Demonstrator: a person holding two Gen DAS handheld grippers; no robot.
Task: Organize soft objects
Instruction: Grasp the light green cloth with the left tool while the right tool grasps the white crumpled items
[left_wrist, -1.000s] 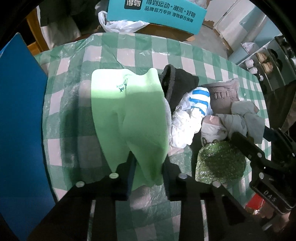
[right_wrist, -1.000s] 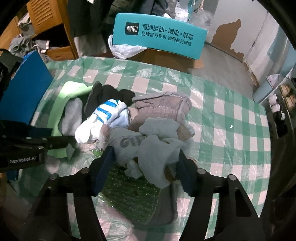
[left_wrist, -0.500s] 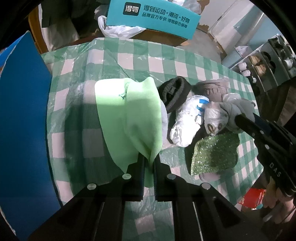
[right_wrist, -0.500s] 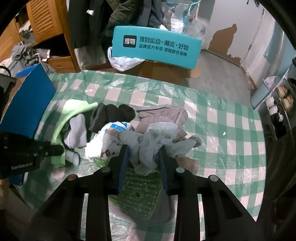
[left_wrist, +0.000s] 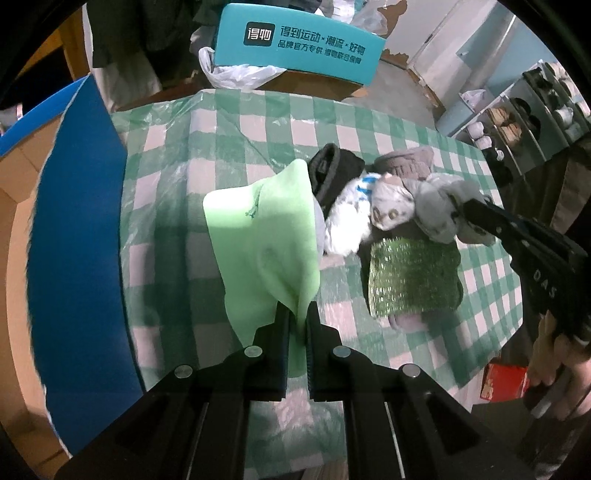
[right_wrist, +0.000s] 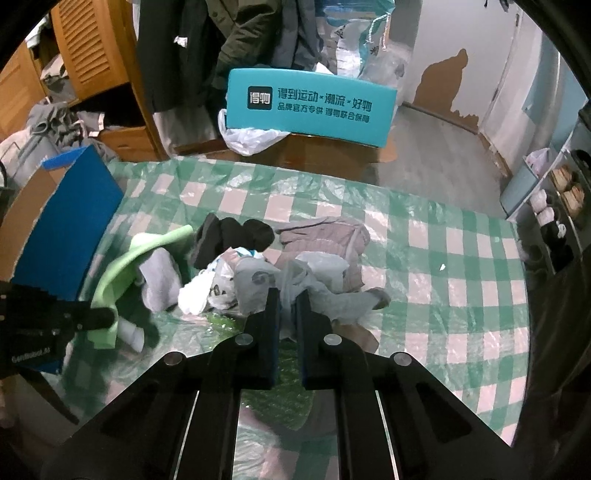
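On the green checked tablecloth (left_wrist: 258, 122) lies a heap of soft things. My left gripper (left_wrist: 295, 314) is shut on the near edge of a light green cloth (left_wrist: 266, 229), which hangs up off the table in a peak. My right gripper (right_wrist: 287, 299) is shut on a fold of a grey garment (right_wrist: 325, 291) at the front of the heap, lifting it. Around it lie a black item (right_wrist: 236, 236), a white sock with blue stripes (left_wrist: 347, 218), a brownish garment (right_wrist: 325, 236) and a sparkly green cloth (left_wrist: 410, 277).
A blue box flap (left_wrist: 74, 240) stands along the table's left side. Behind the table a teal printed box (right_wrist: 310, 103) rests on a cardboard carton beside a white plastic bag (right_wrist: 251, 138). A shoe rack (left_wrist: 535, 103) is at the far right, a red packet (left_wrist: 502, 380) below the table edge.
Both grippers went from open to shut, the left on the green cloth and the right on the grey garment. Both have risen, pulling the fabrics up off the table.
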